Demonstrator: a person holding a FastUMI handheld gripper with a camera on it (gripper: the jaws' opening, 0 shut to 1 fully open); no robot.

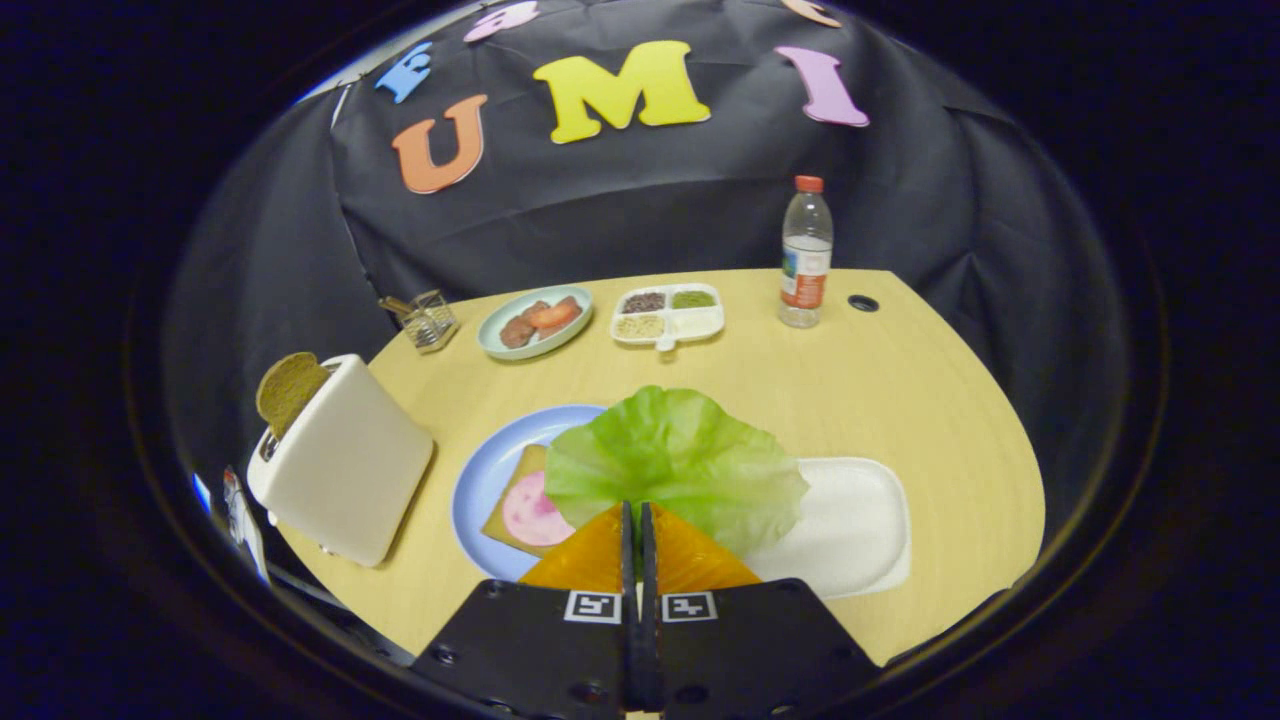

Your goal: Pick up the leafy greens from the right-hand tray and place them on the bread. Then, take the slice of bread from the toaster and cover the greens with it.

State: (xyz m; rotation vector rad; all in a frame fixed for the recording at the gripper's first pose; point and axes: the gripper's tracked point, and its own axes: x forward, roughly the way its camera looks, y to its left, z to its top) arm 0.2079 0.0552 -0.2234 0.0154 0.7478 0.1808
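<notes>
Standing at the worktop's [900, 380] left edge, the toaster [345, 460] leans with a bread slice [288, 388] poking up, ready for the covering step. Beside it, toward the near edge, the blue plate [480, 480] carries bread [515, 510] topped with what looks like a pink ham slice [533, 515]. The gripper [637, 520] is pinched closed on the leafy greens [675, 460], held above the plate's right side, apparently being carried over for placing. The white tray [860, 530] lies just right.
</notes>
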